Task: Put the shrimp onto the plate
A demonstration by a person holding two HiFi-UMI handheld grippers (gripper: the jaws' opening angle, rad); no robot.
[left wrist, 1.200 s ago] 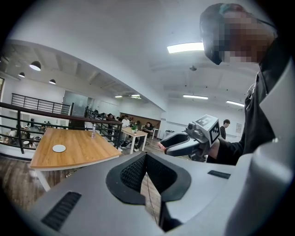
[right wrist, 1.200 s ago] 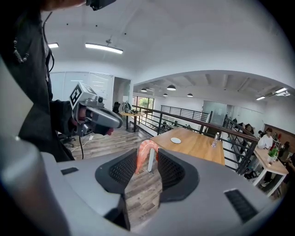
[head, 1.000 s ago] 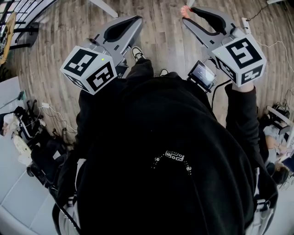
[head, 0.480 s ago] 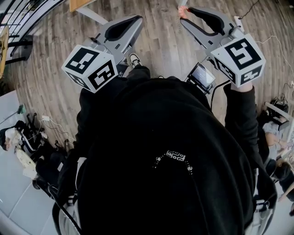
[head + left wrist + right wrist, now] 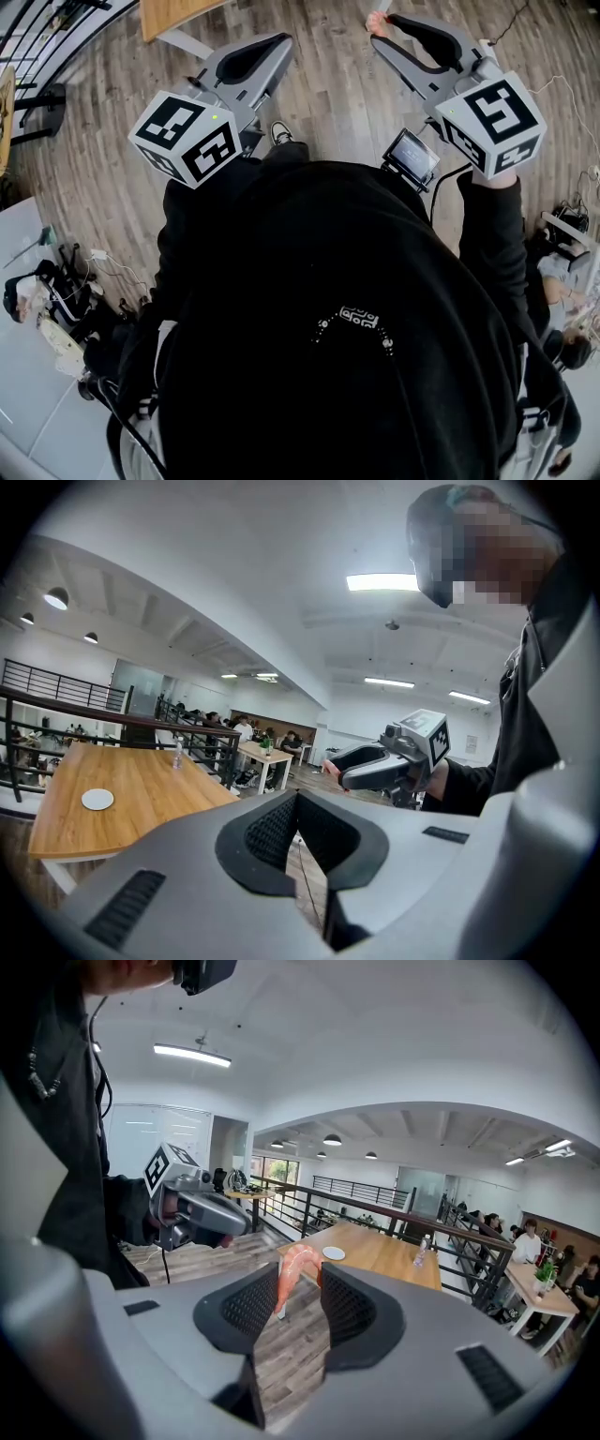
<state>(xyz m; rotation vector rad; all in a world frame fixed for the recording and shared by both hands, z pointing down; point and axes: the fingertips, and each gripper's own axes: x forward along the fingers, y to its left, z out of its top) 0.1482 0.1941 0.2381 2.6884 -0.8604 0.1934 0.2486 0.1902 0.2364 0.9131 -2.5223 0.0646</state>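
1. right gripper (image 5: 301,1286): fingers clamped on the shrimp (image 5: 291,1274); its pink curl rises above the tips.
2. left gripper (image 5: 298,801): fingers closed together, nothing between them.
3. plate (image 5: 333,1253) lies on the wooden table (image 5: 394,1258), well beyond the right fingers.
4. wood-plank floor (image 5: 328,84) below both grippers; black railing (image 5: 375,1211) alongside the table; open hall, strip lights on the ceiling.
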